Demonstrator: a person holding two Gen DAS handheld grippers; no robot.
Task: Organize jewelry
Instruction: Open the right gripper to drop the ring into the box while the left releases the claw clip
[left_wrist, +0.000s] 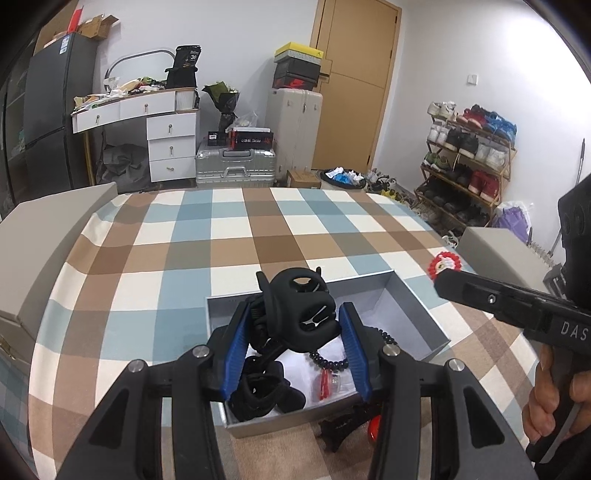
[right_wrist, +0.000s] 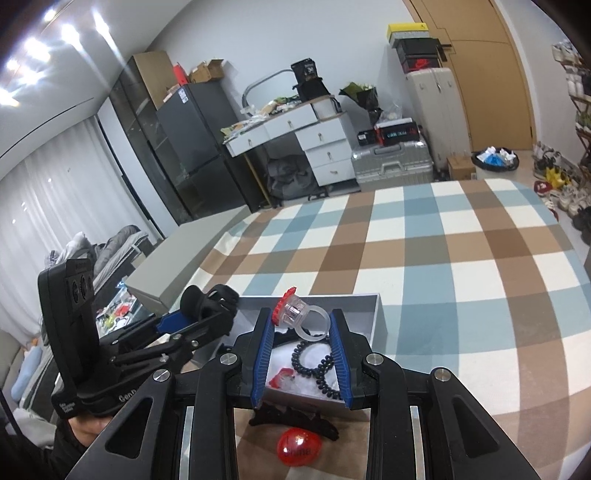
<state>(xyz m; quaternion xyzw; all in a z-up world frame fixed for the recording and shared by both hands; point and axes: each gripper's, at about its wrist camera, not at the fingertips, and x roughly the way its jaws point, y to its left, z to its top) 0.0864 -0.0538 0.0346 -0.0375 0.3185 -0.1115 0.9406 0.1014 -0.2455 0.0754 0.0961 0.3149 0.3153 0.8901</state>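
A grey open box (left_wrist: 417, 314) stands on the checked tablecloth; it also shows in the right wrist view (right_wrist: 378, 314). My left gripper (left_wrist: 295, 321) is shut on a black claw hair clip (left_wrist: 299, 314) and holds it above the box. My right gripper (right_wrist: 301, 325) is shut on a clear plastic ring with a red top (right_wrist: 295, 314), above the box; its red top shows in the left wrist view (left_wrist: 445, 264). In the box lie a black coiled hair tie (right_wrist: 314, 360), another black clip (left_wrist: 258, 395) and a small red and clear piece (right_wrist: 282, 380).
In front of the box on the cloth lie a black clip (right_wrist: 295, 419) and a red egg-shaped thing (right_wrist: 299, 446). Grey cushioned seats (left_wrist: 48, 236) flank the table. Suitcases, a white desk and a shoe rack (left_wrist: 465, 166) stand behind.
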